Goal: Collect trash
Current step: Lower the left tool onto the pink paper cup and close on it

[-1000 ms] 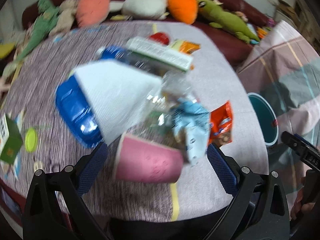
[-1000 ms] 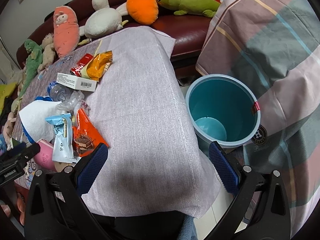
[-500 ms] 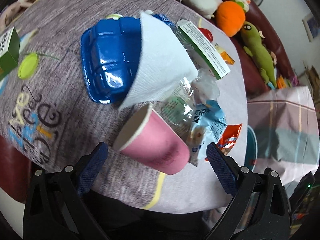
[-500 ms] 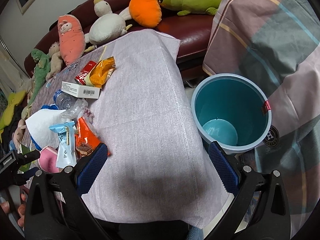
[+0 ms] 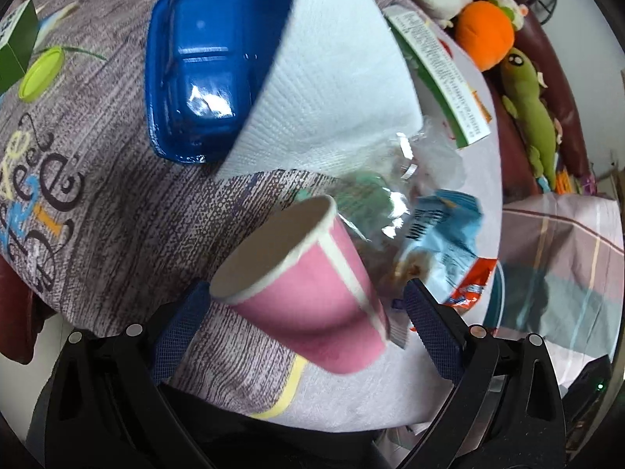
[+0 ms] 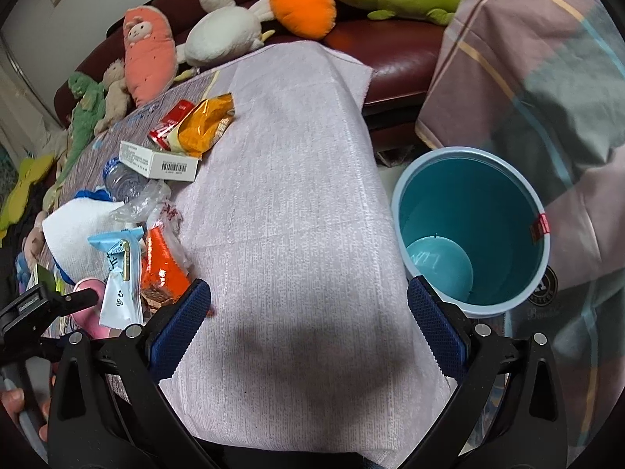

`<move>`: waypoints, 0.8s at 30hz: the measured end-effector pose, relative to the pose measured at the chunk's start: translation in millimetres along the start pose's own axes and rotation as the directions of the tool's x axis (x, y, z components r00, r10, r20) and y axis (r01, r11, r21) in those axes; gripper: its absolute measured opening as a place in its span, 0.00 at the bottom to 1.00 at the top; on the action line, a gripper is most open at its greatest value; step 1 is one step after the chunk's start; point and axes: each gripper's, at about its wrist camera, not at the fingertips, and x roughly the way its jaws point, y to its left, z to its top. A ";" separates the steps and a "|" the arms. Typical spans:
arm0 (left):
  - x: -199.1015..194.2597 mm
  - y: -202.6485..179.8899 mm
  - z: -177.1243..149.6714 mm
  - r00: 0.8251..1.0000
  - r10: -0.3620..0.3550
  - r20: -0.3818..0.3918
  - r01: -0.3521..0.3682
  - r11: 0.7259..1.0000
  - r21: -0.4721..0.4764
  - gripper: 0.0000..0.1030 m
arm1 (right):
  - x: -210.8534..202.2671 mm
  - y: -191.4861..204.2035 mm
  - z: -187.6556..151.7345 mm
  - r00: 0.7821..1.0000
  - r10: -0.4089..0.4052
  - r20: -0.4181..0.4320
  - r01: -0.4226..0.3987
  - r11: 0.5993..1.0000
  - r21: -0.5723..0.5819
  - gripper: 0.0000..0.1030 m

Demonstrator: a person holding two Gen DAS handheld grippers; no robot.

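A pink paper cup (image 5: pixel 308 293) lies on its side on the table, between the wide-open fingers of my left gripper (image 5: pixel 308 316); I cannot tell if the pads touch it. Behind it lie a white paper towel (image 5: pixel 336 78), a blue plastic tray (image 5: pixel 203 74), a clear wrapper (image 5: pixel 390 203), a light blue wrapper (image 5: pixel 449 234) and an orange wrapper (image 5: pixel 472 281). My right gripper (image 6: pixel 308 320) is open and empty above the table's cloth, left of the teal trash bin (image 6: pixel 472 230). The pink cup (image 6: pixel 88 305) shows small at the left of the right wrist view.
A white and green carton (image 6: pixel 158 162), a crushed bottle (image 6: pixel 125 183), a yellow snack bag (image 6: pixel 205 125) and a red pack (image 6: pixel 170 125) lie further back. Plush toys (image 6: pixel 304 4) line the sofa. A plaid blanket (image 6: pixel 547 78) hangs beside the bin. A green lid (image 5: pixel 41 74) lies left.
My left gripper has moved in close to the pink cup, which now sits between its open fingers. The right gripper has shifted only slightly.
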 end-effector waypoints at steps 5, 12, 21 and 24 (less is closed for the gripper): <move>-1.2 -18.7 7.7 0.996 0.059 0.060 -0.067 0.988 0.141 0.78 | 4.1 4.6 1.2 1.000 0.005 -0.012 -0.006 1.000 -0.013 0.94; -10.4 -29.2 -1.4 0.991 0.092 0.098 -0.112 0.970 0.218 0.82 | 10.4 9.9 5.3 0.999 0.030 -0.026 -0.030 0.999 -0.020 0.94; 1.8 -20.0 -8.9 0.996 0.072 0.050 -0.079 0.985 0.151 0.90 | 22.4 23.9 15.5 0.996 0.062 -0.061 -0.066 0.995 -0.070 0.94; 4.9 -24.1 -8.2 0.997 0.054 0.055 -0.063 0.982 0.177 0.85 | 24.6 24.8 17.0 0.996 0.059 -0.068 -0.064 0.995 -0.079 0.94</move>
